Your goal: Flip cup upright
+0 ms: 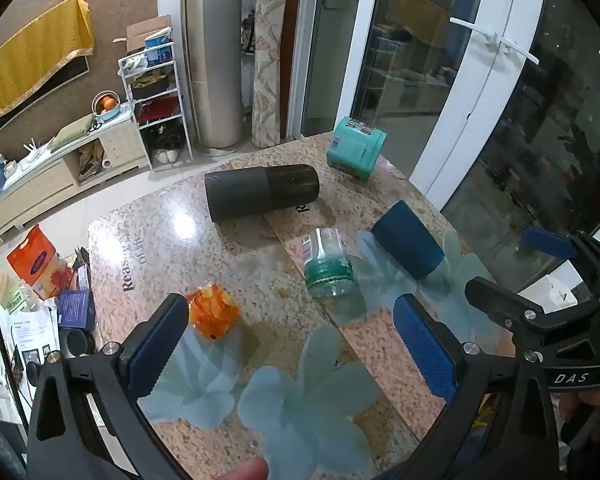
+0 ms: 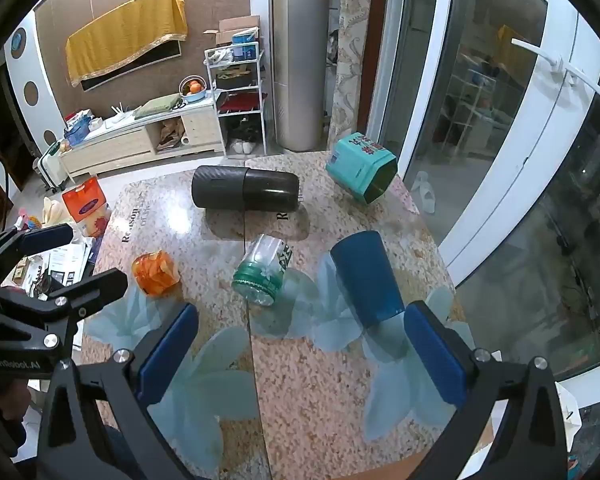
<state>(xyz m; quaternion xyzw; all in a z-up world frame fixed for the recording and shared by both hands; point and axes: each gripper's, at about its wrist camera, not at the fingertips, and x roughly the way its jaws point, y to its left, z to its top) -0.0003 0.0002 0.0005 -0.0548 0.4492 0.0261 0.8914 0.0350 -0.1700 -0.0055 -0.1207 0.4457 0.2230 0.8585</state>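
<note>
Several cups lie on their sides on the speckled stone table (image 1: 236, 240) (image 2: 308, 380). A dark blue cup (image 1: 407, 240) (image 2: 367, 276) lies at the right. A clear glass with a green band (image 1: 329, 267) (image 2: 262, 269) lies in the middle. An orange glass (image 1: 213, 311) (image 2: 155, 266) lies at the left. A long black flask (image 1: 262, 191) (image 2: 246, 188) and a teal cup (image 1: 355, 148) (image 2: 362, 167) lie at the back. My left gripper (image 1: 292, 352) is open and empty above the near table. My right gripper (image 2: 300, 356) is open and empty, its right finger close to the blue cup's rim.
A glass door (image 2: 500, 140) with a white frame runs along the table's right edge. The floor to the left holds an orange bag (image 2: 85, 204), boxes and papers. A white shelf rack (image 2: 240, 96) and a low cabinet stand at the back.
</note>
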